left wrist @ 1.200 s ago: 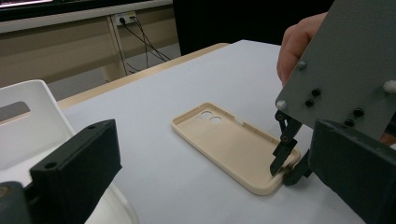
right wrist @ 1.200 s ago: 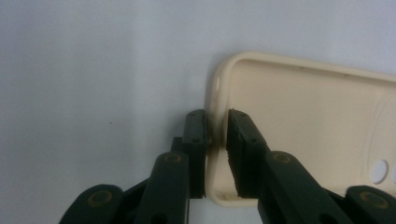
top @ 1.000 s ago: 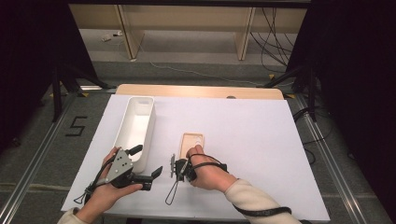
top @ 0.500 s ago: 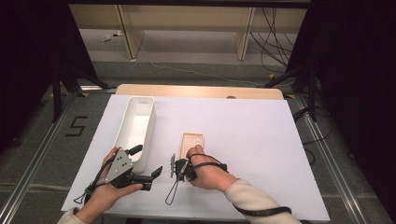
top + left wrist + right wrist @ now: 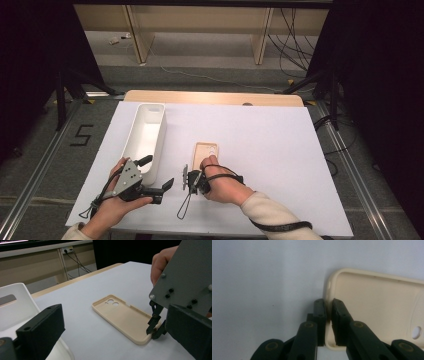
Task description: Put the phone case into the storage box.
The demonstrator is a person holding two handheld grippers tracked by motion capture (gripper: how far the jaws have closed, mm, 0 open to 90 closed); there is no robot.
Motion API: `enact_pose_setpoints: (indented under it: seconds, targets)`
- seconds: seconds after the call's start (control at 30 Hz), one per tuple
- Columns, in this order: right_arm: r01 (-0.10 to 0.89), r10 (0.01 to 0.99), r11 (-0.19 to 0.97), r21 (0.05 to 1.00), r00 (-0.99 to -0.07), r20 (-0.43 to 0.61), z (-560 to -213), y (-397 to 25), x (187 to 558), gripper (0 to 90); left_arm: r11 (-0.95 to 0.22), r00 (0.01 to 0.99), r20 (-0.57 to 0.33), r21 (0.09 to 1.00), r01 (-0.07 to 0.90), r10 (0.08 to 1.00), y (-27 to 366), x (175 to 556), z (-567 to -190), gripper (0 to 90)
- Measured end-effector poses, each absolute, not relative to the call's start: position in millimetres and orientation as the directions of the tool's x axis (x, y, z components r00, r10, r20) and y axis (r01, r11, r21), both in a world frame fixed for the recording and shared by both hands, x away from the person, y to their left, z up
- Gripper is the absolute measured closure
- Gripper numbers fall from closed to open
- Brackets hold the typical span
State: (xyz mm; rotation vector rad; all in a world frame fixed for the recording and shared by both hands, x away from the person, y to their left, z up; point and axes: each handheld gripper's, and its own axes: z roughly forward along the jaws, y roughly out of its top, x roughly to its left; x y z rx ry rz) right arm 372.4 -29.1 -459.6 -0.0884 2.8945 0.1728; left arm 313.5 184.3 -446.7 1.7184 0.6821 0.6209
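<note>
On the white table (image 5: 280,150) your right gripper (image 5: 328,308) pinched the near edge of the cream phone case (image 5: 205,152), seemingly lying flat just right of the white bin (image 5: 145,137), while your left gripper (image 5: 167,184) stood open beside it.

A cream-coloured phone case (image 5: 205,153) is seen lying flat on the white table sheet, hollow side up, with its camera cut-outs at the far end. Its near short edge (image 5: 327,315) is pinched between two black jaws, one inside the wall and one outside. It is placed just right of the white bin.
</note>
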Motion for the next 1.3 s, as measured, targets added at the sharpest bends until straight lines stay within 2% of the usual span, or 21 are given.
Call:
enact_pose_setpoints:
  seconds: [0.17,0.23,0.3,0.4,0.63,0.93,0.97,1.03,1.3]
  targets:
    - [-0.078,-0.049,0.99,0.116,-0.97,-0.237,-460.1,-29.2,372.4,83.3,-0.203,0.693,0.059,0.971,0.127,0.718,184.5,313.5,-446.7,2.0]
    - [-0.117,-0.077,0.981,0.155,-0.966,-0.245,-462.9,-29.6,374.9,83.4,-0.204,0.693,0.061,0.971,0.126,0.718,184.7,313.6,-446.5,2.0]
    - [-0.116,-0.08,0.986,0.124,-0.962,-0.261,-460.2,-29.3,374.4,83.4,-0.205,0.694,0.062,0.971,0.125,0.718,184.8,313.6,-446.5,2.0]
    - [-0.116,-0.081,0.985,0.125,-0.962,-0.261,-460.3,-29.3,374.2,83.8,-0.205,0.694,0.062,0.971,0.125,0.717,184.6,313.5,-446.5,2.0]
    - [-0.084,-0.05,0.988,0.127,-0.967,-0.25,-459.4,-29.9,372.1,85.1,-0.204,0.694,0.061,0.971,0.126,0.718,184.6,313.5,-446.5,2.0]
    - [-0.08,-0.046,0.988,0.135,-0.97,-0.239,-459.0,-31.0,373.3,86.1,-0.202,0.694,0.059,0.971,0.127,0.718,184.5,313.4,-446.6,2.0]
    - [-0.102,-0.065,0.985,0.138,-0.967,-0.247,-459.5,-31.4,374.9,86.3,-0.204,0.694,0.061,0.971,0.126,0.717,184.7,313.5,-446.6,2.0]
    - [-0.068,-0.033,0.988,0.139,-0.971,-0.238,-458.7,-31.4,373.2,86.7,-0.204,0.694,0.061,0.971,0.126,0.717,184.8,313.4,-446.5,2.0]
    - [-0.06,-0.024,0.986,0.154,-0.974,-0.224,-457.4,-32.6,374.3,87.6,-0.202,0.695,0.061,0.971,0.124,0.716,185.0,313.6,-446.5,2.0]
